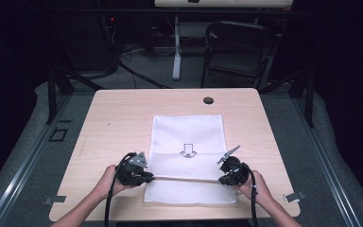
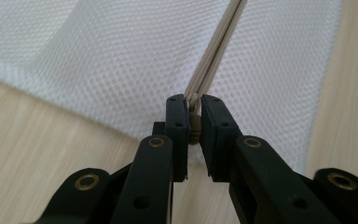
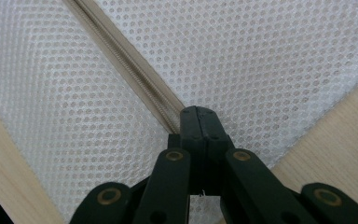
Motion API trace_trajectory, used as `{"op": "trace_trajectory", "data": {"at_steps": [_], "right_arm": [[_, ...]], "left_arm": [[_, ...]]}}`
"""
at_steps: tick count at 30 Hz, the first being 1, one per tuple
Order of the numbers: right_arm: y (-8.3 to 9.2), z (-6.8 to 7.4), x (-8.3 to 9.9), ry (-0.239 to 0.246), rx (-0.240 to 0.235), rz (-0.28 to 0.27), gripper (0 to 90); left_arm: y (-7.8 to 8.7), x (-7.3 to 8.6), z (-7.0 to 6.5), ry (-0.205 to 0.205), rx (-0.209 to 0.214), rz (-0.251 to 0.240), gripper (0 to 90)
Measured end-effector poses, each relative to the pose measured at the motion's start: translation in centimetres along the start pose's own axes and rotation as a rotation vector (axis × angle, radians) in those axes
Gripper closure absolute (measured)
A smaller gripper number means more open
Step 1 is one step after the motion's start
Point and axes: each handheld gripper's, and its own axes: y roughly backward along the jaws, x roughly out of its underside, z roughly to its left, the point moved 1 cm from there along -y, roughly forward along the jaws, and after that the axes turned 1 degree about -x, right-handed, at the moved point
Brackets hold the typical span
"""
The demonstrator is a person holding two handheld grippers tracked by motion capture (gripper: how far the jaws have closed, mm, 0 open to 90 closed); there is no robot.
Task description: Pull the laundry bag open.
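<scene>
1. You are working at a light wooden bench [image 1: 118, 118] with a white mesh laundry bag [image 1: 187, 137] lying flat near its middle, reaching toward your edge.
2. A black arrow mark [image 1: 187, 151] is showing on the upper side of the bag.
3. A beige zipper [image 1: 184, 179] is running across the bag close to your edge, between your two hands.
4. Your left tool [image 1: 150, 178] is sitting at the left end of the zipper, at the bag's left edge.
5. In the left gripper view, your left tool [image 2: 194, 122] is clenching the beige zipper pull [image 2: 194, 125] between its black jaws, with the zipper [image 2: 214, 60] stretching away over the mesh.
6. Your right tool [image 1: 220, 179] is sitting at the right end of the zipper, near the bag's right edge.
7. In the right gripper view, your right tool [image 3: 198, 122] is pressing its jaws fully together at the end of the zipper tape [image 3: 130, 70]; whether the jaws are pinching the tape or the mesh, you cannot tell.
8. Your left hand [image 1: 108, 182] and right hand [image 1: 254, 185] are resting low, near the bench's front edge.
9. A small dark round cap [image 1: 208, 100] is sitting in the bench top beyond the bag.
</scene>
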Motion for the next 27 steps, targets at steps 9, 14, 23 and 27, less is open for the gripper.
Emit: {"op": "trace_trajectory", "data": {"at_steps": [9, 14, 23, 27], "right_arm": [[0.1, -0.2, -0.1, 0.006, -0.012, 0.01, 90.0], [0.0, -0.1, 0.0, -0.002, -0.01, 0.005, 90.0], [0.8, 0.4, -0.4, 0.035, -0.028, -0.036, 66.4], [2.5, 0.5, -0.6, 0.04, 0.005, -0.104, 45.6]], "left_arm": [[0.9, 2.1, 0.8, 0.07, -0.01, -0.019, 81.6], [0.9, 2.1, 0.7, 0.073, -0.01, -0.014, 81.5], [0.7, 1.5, 0.8, 0.122, -0.016, -0.005, 61.3], [1.4, 1.1, 0.7, 0.16, -0.035, -0.027, 41.5]]}}
